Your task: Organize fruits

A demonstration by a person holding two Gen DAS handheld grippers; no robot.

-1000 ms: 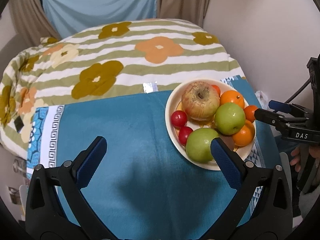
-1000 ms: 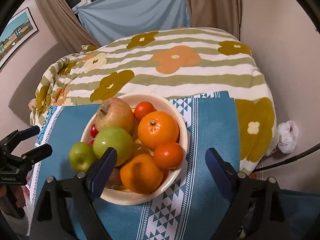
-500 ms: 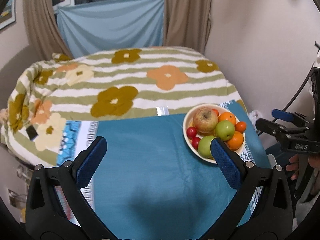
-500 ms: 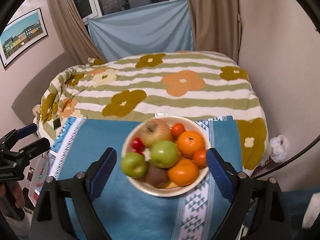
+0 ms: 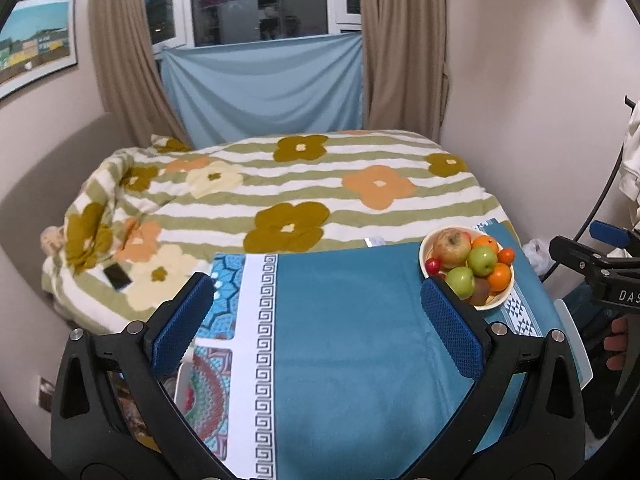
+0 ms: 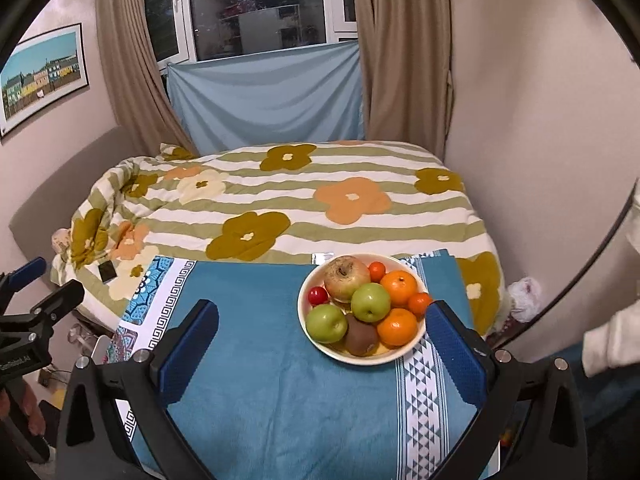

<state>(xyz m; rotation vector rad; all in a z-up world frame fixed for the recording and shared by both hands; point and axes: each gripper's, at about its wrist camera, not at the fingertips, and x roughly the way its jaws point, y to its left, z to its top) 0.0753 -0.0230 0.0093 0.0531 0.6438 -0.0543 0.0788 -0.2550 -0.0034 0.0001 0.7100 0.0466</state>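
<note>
A cream bowl (image 6: 356, 360) of fruit stands on the teal cloth (image 6: 260, 360). It holds a large red-yellow apple (image 6: 346, 276), two green apples (image 6: 370, 302), oranges (image 6: 398, 282), a kiwi (image 6: 361, 336) and small red fruits (image 6: 317, 295). My right gripper (image 6: 322, 306) hangs back above the cloth, open and empty, with the bowl seen between its blue pads. My left gripper (image 5: 316, 292) is open and empty too, over the cloth's middle. The bowl (image 5: 424, 254) lies beyond its right finger.
A bed with a striped floral quilt (image 6: 280, 200) lies behind the table, with a dark phone (image 6: 107, 271) on its left part. A wall is close on the right, a plastic bag (image 6: 524, 292) at its foot. A white sleeve (image 6: 612, 336) shows at the right.
Both grippers have drawn back and risen away from the bowl, which now looks smaller and farther. The window and curtains have come into view. The fruit has not moved.
</note>
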